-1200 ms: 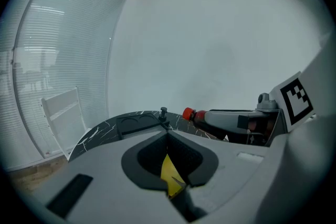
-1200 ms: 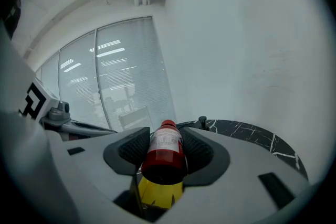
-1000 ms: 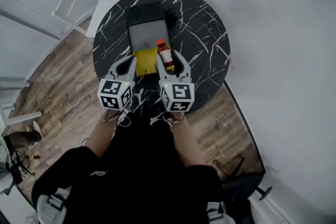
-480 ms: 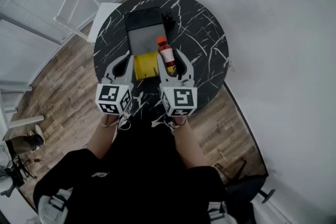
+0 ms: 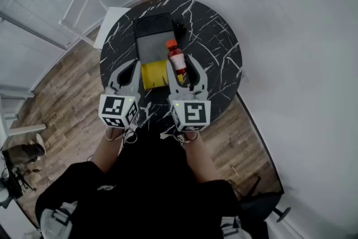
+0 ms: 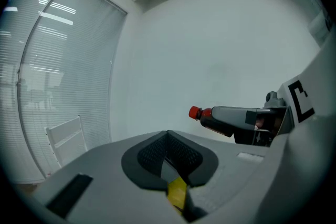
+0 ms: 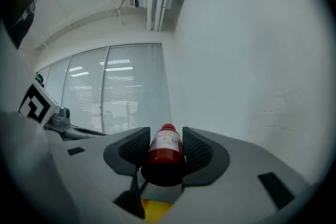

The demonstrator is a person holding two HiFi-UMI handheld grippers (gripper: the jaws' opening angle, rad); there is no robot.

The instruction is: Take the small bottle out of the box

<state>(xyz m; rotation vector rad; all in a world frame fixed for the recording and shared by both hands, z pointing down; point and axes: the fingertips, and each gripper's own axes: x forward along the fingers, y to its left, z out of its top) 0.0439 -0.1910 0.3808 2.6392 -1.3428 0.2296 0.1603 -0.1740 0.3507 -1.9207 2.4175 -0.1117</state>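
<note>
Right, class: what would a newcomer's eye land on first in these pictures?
The small red-capped bottle, clamped between the jaws of the right gripper. Next, beneath it, the round black marble table with white veins, carrying a grey box with a bright yellow piece at its near end.

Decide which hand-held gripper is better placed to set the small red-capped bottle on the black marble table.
Right. The right hand-held gripper clamps the small red-capped plastic bottle over the round black marble table; the left hand-held gripper holds nothing.
</note>
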